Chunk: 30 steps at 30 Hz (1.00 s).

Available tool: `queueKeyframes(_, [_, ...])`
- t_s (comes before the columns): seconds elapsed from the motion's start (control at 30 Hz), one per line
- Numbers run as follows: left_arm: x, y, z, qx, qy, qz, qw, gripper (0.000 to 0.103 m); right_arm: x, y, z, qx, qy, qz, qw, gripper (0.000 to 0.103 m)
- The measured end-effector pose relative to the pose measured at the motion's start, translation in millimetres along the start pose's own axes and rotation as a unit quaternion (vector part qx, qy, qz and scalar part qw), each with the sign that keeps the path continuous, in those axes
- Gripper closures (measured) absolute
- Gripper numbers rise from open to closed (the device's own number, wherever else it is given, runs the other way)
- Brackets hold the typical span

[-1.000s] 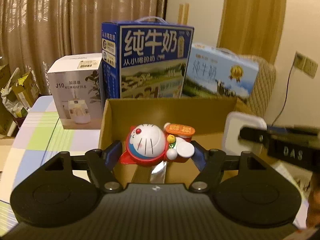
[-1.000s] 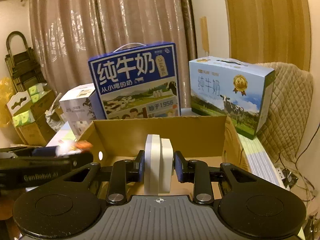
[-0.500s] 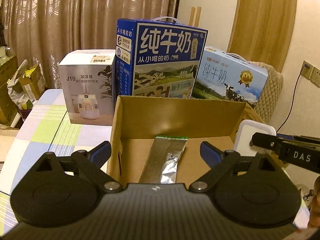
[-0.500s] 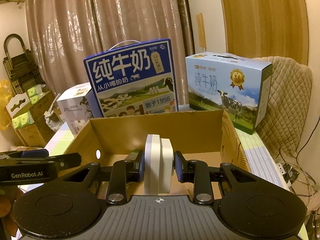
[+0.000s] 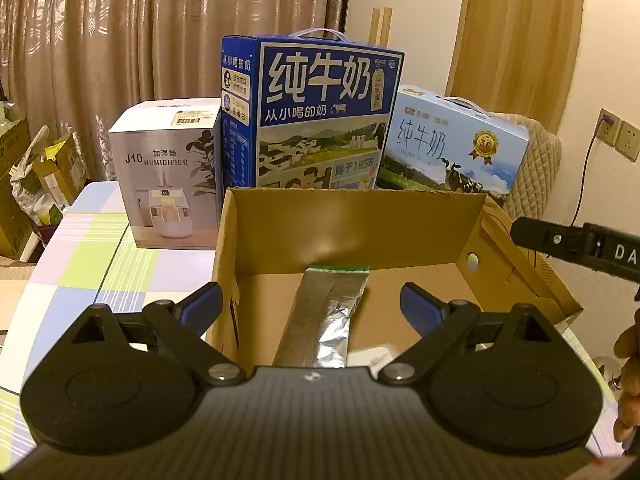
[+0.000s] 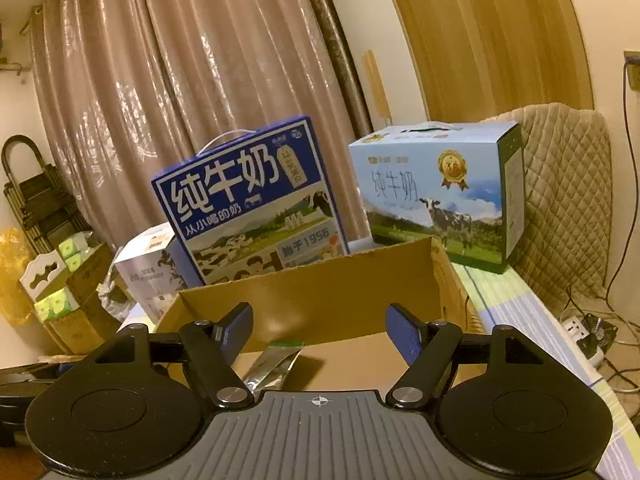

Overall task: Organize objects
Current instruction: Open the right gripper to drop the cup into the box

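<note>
An open cardboard box (image 5: 348, 232) stands on the table, and a silver foil packet (image 5: 326, 312) lies flat on its floor. My left gripper (image 5: 310, 306) hovers over the box's near edge, open wide, with nothing between its blue pads. My right gripper (image 6: 320, 326) is above the same box (image 6: 320, 292) with its jaws opening and nothing between them; the foil packet (image 6: 276, 364) shows below its left finger. The right gripper's body (image 5: 580, 244) reaches in from the right in the left wrist view. No toy or white block is visible.
Behind the cardboard box stand a dark blue milk carton (image 5: 320, 116), a light blue milk carton (image 5: 452, 148) and a white humidifier box (image 5: 168, 176). A checked tablecloth (image 5: 80, 264) covers the table. A quilted chair (image 6: 568, 200) and a power strip (image 6: 580, 328) are at the right.
The left gripper opened wide and the cartoon toy it held is gone from view. The right gripper let go of the white block, which no longer shows, and rolled a little.
</note>
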State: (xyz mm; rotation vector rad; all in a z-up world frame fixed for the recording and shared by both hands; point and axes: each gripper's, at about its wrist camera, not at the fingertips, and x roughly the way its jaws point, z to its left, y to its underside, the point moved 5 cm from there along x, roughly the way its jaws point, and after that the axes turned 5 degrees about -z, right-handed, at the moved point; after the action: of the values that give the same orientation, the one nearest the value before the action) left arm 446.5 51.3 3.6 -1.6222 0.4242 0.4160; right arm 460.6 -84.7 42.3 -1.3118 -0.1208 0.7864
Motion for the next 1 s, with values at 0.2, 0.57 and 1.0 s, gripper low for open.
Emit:
queueKeyframes(0.2, [-2, -1, -5, 0.009, 0.0, -0.001, 1.0, 0.01, -2, 2, 1, -0.012, 0.001, 0.001, 1.0, 0.032])
queueKeyframes(0.57, [-11, 1, -8, 0.028, -0.006, -0.002, 0.9996, 0.01, -17, 7, -1, -0.036, 0.009, 0.002, 0.999, 0.032])
queueKeyframes(1.0, [-48, 30, -25, 0.083, -0.017, -0.007, 0.9964, 0.01, -81, 40, -21, -0.033, 0.023, 0.025, 0.999, 0.032])
